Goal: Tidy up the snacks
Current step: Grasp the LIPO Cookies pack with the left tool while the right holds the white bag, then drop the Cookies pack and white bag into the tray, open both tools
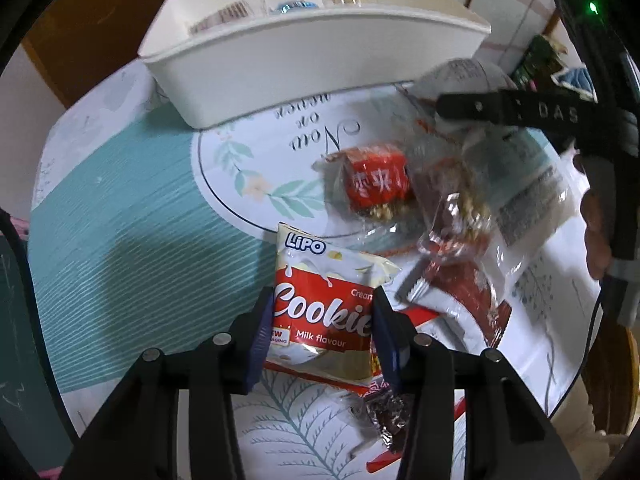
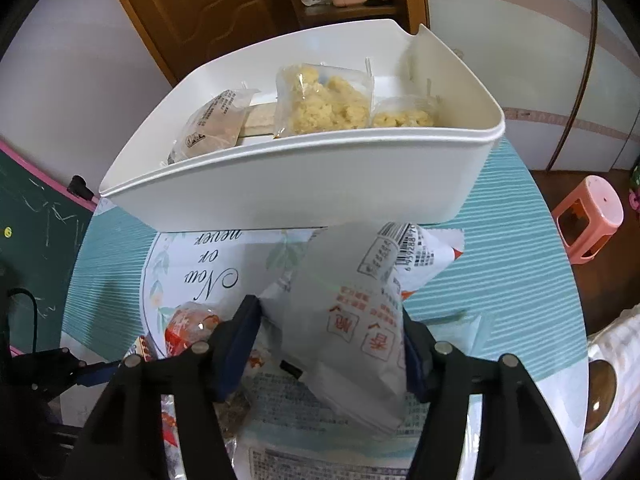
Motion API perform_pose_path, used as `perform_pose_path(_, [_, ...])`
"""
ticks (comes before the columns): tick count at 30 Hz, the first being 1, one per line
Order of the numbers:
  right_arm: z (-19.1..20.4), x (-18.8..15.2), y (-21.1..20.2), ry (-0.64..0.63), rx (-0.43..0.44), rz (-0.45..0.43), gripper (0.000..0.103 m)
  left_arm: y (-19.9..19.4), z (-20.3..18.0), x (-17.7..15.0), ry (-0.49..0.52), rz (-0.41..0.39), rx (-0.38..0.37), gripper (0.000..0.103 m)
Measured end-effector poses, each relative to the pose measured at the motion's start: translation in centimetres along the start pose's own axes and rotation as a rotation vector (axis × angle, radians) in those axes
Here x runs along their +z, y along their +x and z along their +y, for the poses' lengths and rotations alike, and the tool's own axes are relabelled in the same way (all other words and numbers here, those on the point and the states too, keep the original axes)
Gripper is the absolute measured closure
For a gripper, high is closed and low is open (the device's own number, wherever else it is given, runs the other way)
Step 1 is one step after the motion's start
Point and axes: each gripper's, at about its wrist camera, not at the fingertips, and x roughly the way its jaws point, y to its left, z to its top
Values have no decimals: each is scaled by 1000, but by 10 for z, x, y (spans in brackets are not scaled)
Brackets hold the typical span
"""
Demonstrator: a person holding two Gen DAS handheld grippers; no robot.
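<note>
**Both packets gripped, bin lies beyond**

The cookie packet (image 1: 324,312) is clamped in the left gripper (image 1: 324,320); the grey snack bag (image 2: 352,320) is pinched by the right gripper (image 2: 332,344). The white bin (image 2: 304,176) is seen directly ahead, far side, its long axis crosswise, nearer the right gripper.

The cookie packet (image 1: 320,312) reads "LiPO", "Cookie", "Cream" and "Milk flavour". The tablecloth (image 2: 208,276) bears the script "Now or never", upside down in both views, and the black arm (image 1: 520,110) at the right of the left wrist view carries the letters "DAS".
</note>
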Motion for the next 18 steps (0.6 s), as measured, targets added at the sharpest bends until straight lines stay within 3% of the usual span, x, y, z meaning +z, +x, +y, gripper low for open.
perform_pose_path(3, [0,-3,-13,1,8,-35,43,-10,-3,1,-32,-23,67,59])
perform_pose_path(11, [15,-5,-63,-56,26,-153,47,-57,-16,1,-72,-132,126,59])
perform_pose_path(18, [33,15,-109,-110,40,-261,48,-132,-12,44,-75,-301,163,59])
